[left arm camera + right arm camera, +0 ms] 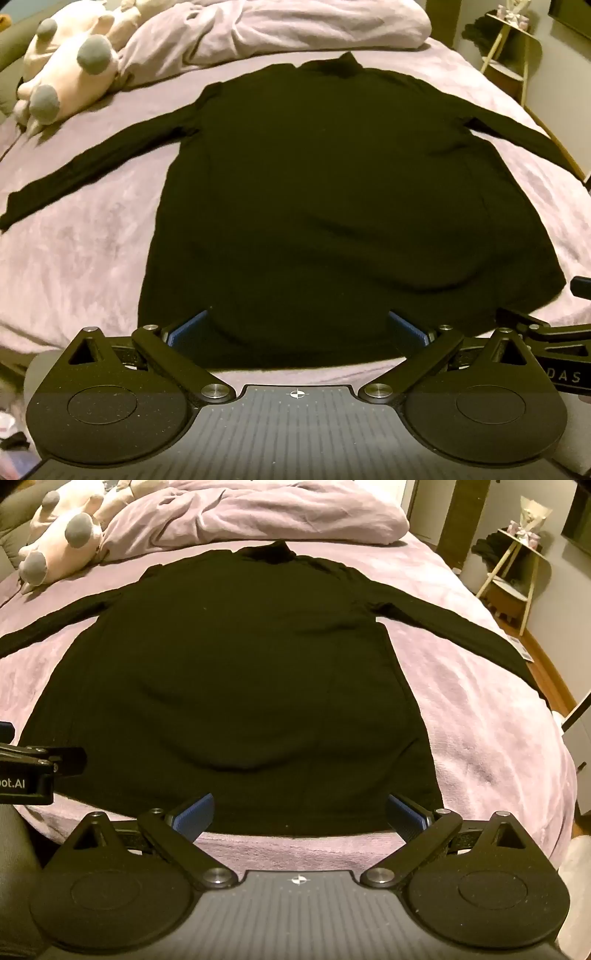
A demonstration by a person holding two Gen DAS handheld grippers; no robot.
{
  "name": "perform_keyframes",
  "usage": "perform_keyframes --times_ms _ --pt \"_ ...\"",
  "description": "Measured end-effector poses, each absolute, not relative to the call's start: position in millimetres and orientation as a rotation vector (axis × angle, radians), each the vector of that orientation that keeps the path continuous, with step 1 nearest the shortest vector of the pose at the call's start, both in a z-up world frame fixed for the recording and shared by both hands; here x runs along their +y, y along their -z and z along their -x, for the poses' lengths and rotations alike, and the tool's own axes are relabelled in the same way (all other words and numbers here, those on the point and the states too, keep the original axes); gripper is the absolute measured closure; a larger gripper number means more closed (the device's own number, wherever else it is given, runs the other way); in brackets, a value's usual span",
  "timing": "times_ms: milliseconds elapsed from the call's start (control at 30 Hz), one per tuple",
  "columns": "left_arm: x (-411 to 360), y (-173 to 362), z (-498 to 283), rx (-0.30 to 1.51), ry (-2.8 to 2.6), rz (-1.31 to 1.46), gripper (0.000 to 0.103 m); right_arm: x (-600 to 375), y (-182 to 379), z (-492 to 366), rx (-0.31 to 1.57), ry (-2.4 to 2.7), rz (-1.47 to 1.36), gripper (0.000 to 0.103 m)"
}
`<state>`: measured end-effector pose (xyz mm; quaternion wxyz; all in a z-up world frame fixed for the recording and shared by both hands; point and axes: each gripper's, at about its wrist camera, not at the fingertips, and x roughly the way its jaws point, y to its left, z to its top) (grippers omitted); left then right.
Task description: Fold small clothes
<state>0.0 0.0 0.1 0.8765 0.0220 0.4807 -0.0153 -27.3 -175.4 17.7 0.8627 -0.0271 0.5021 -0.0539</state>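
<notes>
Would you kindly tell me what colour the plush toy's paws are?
Grey paws on a cream plush toy, clearest in the left wrist view.

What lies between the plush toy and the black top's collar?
The bunched lilac duvet fills the stretch between plush toy and black top, clearest in the right wrist view.

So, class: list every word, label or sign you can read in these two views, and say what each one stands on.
"DAS": white letters, cut off at the frame edge, on the right hand-held gripper body, left wrist view.
"oot.AI": cut off, on the left hand-held gripper body, right wrist view.
Nothing readable on the black top, the plush toy or the side table.
</notes>
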Motion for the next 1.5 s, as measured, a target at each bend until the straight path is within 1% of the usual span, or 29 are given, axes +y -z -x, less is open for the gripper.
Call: perform_keyframes --times_ms 600,1500 --pt "0.1 8.4 1.7 1.008 0.032 -0.045 0.000 -173.4 -20.7 28.8 1.044 0.114 0.063 0.004" --pt "3.8 7.3 -0.2 1.016 0.029 -0.039 0.000 -174.9 -22.0 28.2 1.036 0.111 0.053 0.004"
